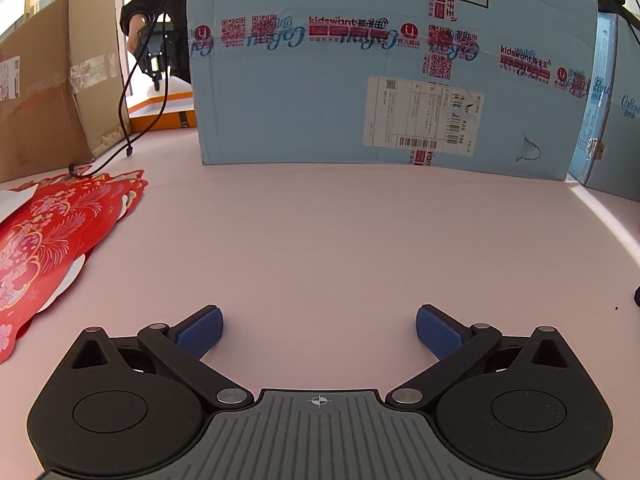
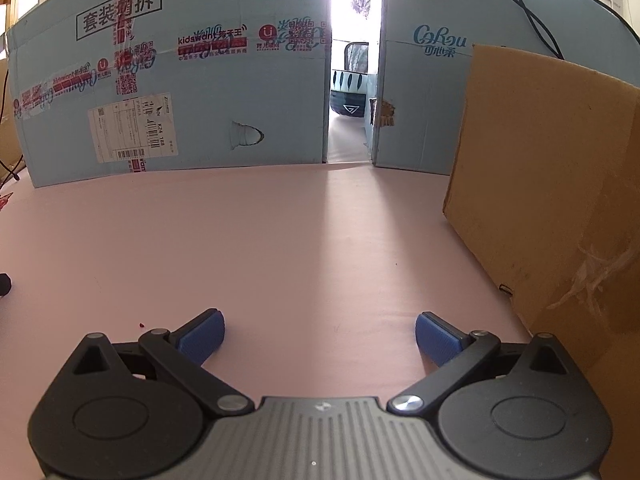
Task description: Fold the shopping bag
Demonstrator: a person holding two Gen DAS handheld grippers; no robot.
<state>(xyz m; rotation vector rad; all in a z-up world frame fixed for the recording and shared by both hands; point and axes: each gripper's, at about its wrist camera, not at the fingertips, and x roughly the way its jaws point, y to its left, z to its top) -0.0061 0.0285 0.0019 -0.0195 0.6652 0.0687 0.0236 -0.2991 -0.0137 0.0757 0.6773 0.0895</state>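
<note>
Pink table [image 1: 320,240] lies under both grippers, left [image 1: 319,330] and right [image 2: 319,334], jaws spread wide, empty.

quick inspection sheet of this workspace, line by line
surface: pink tabletop, bare between both sets of jaws
job's things: red printed shopping bag lies flat at the left edge, untouched
clutter: small red speck; dark object, cannot tell what
grippers: left gripper open, empty; right gripper open, empty
cables: black cable trails onto the table at left
surroundings: blue cartons behind, brown boxes at the sides, a person's hand holding another gripper beyond
</note>
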